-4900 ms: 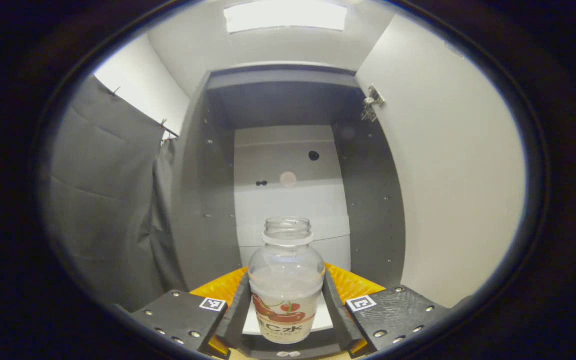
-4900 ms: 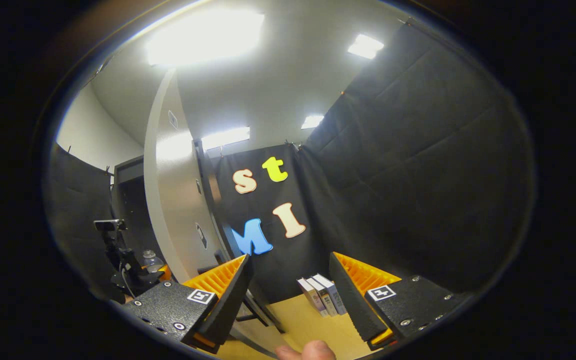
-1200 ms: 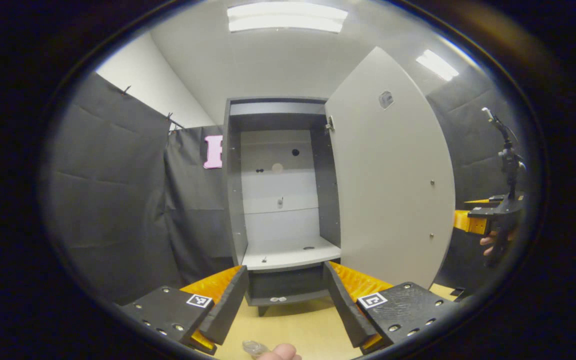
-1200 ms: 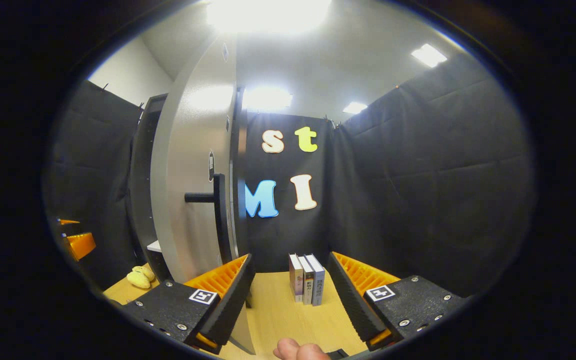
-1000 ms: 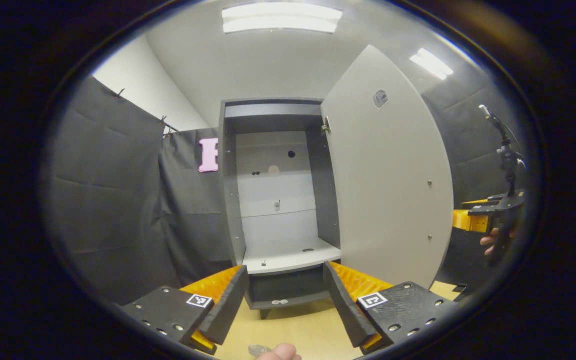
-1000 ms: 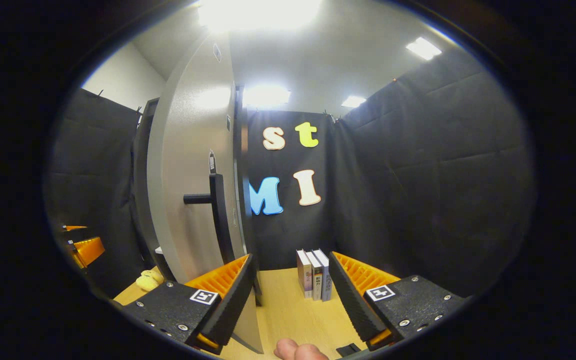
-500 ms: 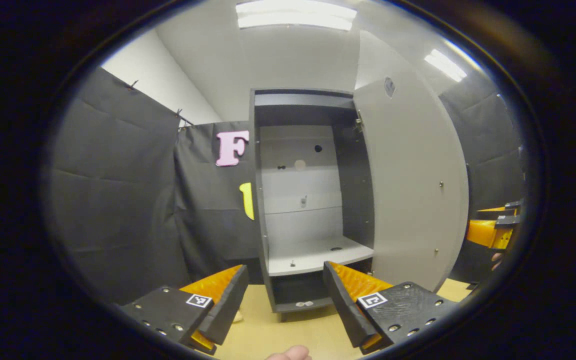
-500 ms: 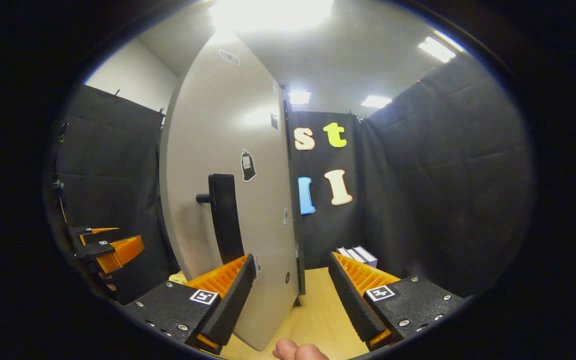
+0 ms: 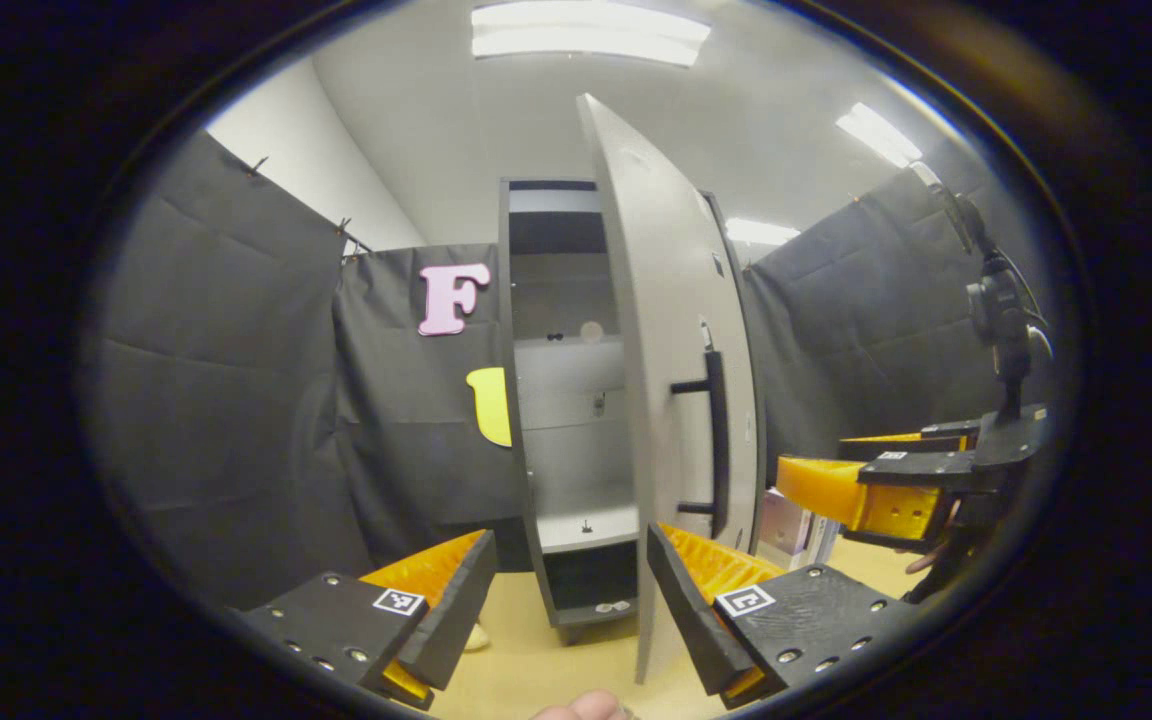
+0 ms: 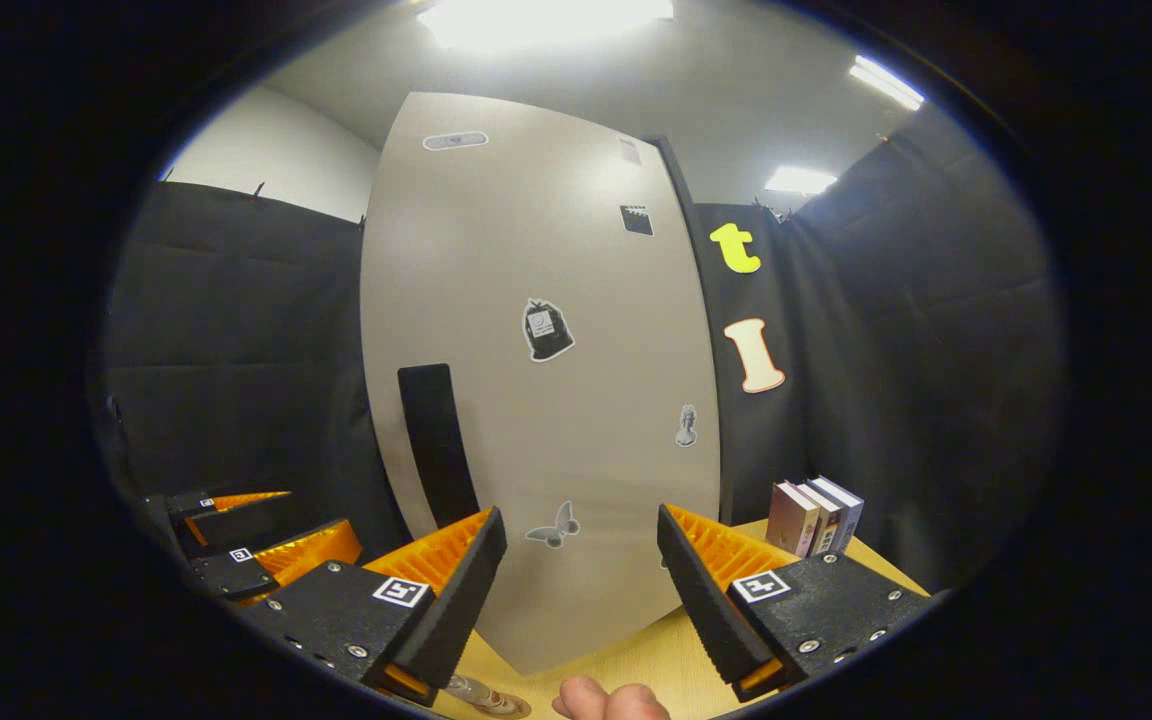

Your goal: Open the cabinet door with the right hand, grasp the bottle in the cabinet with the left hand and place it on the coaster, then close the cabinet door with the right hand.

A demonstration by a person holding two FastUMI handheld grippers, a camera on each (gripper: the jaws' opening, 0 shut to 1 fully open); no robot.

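Watching from the side, I am thinking the door (image 10: 546,380) is the thing that can go wrong now. It is standing only half way shut in front of the cabinet (image 9: 561,400), and the right claw (image 10: 581,560) is pointing straight at its outer face, very near but, as far as I can tell, not pressing on it. If the person is pushing too hard, the door may be slamming and shaking the cabinet; if the push is too light or lands close to the hinge side, the door may be stopping before it closes. The dark handle (image 10: 436,450) is standing just to the left of this claw, so a finger could also be catching on it.

The right claw is wide open and is holding nothing. The left claw (image 9: 566,590) is also wide open and empty, hanging low in front of the cabinet and well apart from the door edge.

The bottle (image 10: 481,695) is, I believe, the clear thing lying under the right claw on the counter (image 10: 626,655); it is cut off, so I cannot tell whether it is resting on a coaster.
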